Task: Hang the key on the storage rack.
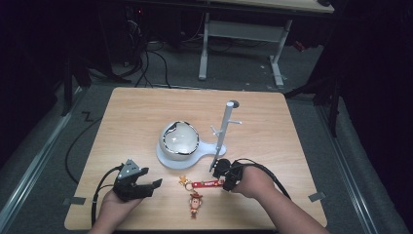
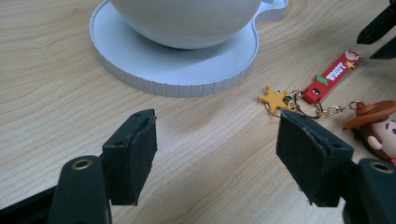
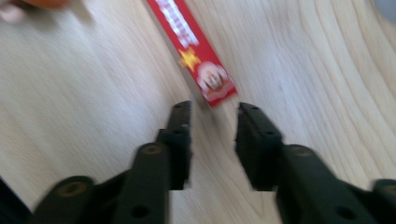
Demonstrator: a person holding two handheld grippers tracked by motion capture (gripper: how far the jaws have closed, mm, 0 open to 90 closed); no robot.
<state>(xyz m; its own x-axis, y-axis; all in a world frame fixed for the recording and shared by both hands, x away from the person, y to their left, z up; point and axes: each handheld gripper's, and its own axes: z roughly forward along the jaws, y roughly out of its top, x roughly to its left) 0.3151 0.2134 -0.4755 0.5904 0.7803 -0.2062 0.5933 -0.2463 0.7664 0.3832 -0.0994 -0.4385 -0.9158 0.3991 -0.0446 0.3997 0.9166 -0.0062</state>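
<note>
Dark room all round, cables on the floor beyond; pale wood surface [image 1: 146, 117] lit from above.

Keychain [image 1: 197, 190] lies flat near my edge of the surface, in front of the white stand [image 1: 178, 158] that carries the round bowl [image 1: 180, 138] and the slanted pole [image 1: 223, 131]. Red strap [image 1: 207, 184] runs roughly level across the high view, ring and gold star [image 2: 273, 99] at its left end, free printed end toward my right hand. Cowboy figure [image 1: 196, 204] hangs off the ring toward me, well clear of the strap.

Right claw [image 1: 225, 179] is down at the strap's free end, jaws narrow but not on it: in the right gripper view the red tip [image 3: 215, 88] sits just ahead of the gap, a little toward the left pad. That view is blurred, so contact I cannot rule out. Left claw [image 1: 146, 187] rests to the left, jaws wide, nothing between them.

Risks, as I judge them:
- Strap is thin and flat; pads may scrape wood and close on nothing.
- Tip off-centre, so the left pad could nudge it and swing the whole strap.
- Gripped only at the tip, figure and ring would dangle and could snag the stand.
</note>
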